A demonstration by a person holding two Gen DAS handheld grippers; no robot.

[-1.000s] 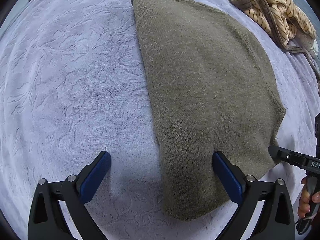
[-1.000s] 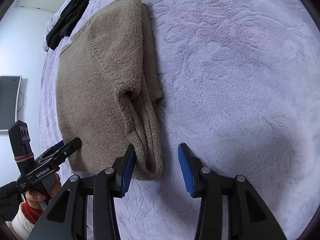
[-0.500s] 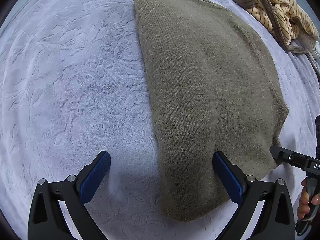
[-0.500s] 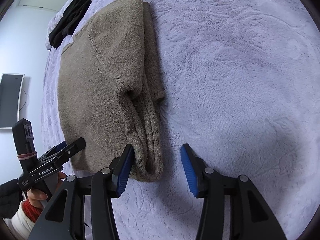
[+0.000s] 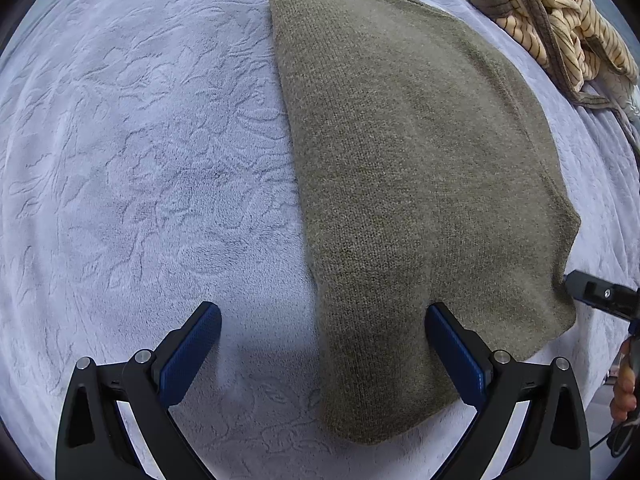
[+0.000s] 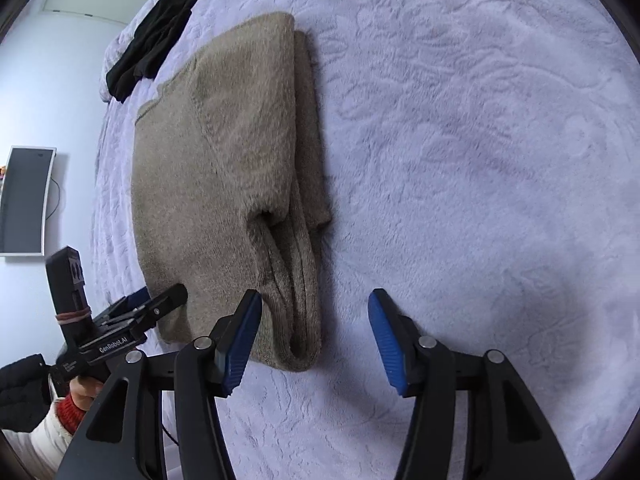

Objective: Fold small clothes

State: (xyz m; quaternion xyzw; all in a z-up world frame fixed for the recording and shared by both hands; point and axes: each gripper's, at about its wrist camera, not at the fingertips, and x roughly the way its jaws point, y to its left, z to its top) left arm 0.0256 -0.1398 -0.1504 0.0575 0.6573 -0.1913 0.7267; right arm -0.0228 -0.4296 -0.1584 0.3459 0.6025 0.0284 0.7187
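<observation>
An olive-brown knit sweater (image 5: pixel 408 168) lies folded lengthwise on the lilac plush blanket (image 5: pixel 140 168); it also shows in the right wrist view (image 6: pixel 224 168) with its sleeve tucked along the right edge. My left gripper (image 5: pixel 320 344) is open and empty, straddling the sweater's near left edge. My right gripper (image 6: pixel 316 328) is open and empty, straddling the sweater's near right corner. The left gripper (image 6: pixel 156 300) shows in the right wrist view at the sweater's near left corner. The right gripper's tip (image 5: pixel 600 292) shows in the left wrist view beside the sweater's right corner.
A heap of cream striped clothes (image 5: pixel 552 20) lies at the far right of the blanket. A black garment (image 6: pixel 160 28) lies at the blanket's far end. A wall screen (image 6: pixel 24 200) hangs at the left.
Both grippers have drawn back a little from the sweater, which lies as before. The right gripper has opened wider.
</observation>
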